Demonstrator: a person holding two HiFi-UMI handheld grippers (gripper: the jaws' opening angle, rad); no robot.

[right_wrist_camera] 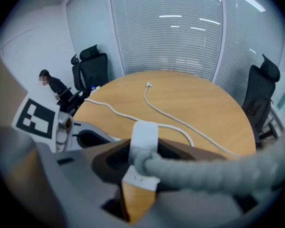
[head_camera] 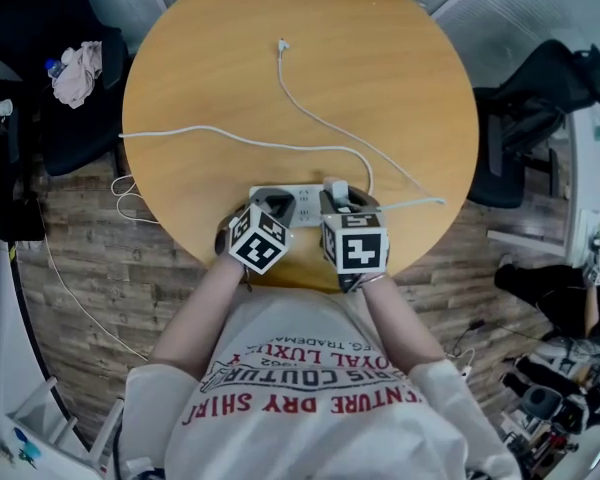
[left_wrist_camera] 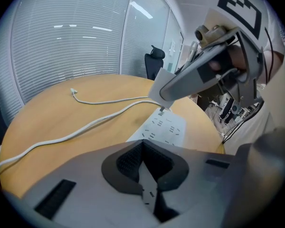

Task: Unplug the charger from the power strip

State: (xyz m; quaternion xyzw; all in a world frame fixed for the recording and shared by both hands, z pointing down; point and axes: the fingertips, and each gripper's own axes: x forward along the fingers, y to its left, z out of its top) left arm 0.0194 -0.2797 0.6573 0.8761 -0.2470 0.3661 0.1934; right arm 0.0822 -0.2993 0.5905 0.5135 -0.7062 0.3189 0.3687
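The right gripper [right_wrist_camera: 141, 158] clamped the charger [left_wrist_camera: 157, 87], its prongs just clear of the power strip [left_wrist_camera: 165, 127]; unplugging looked done. The left gripper [left_wrist_camera: 151, 189], jaws together, rested on that strip.

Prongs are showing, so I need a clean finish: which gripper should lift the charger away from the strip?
Right. The right gripper clamps the charger; the left gripper sits on the power strip.

Office: swivel chairs [right_wrist_camera: 91, 65], blinds [right_wrist_camera: 166, 32], round table [head_camera: 230, 68].
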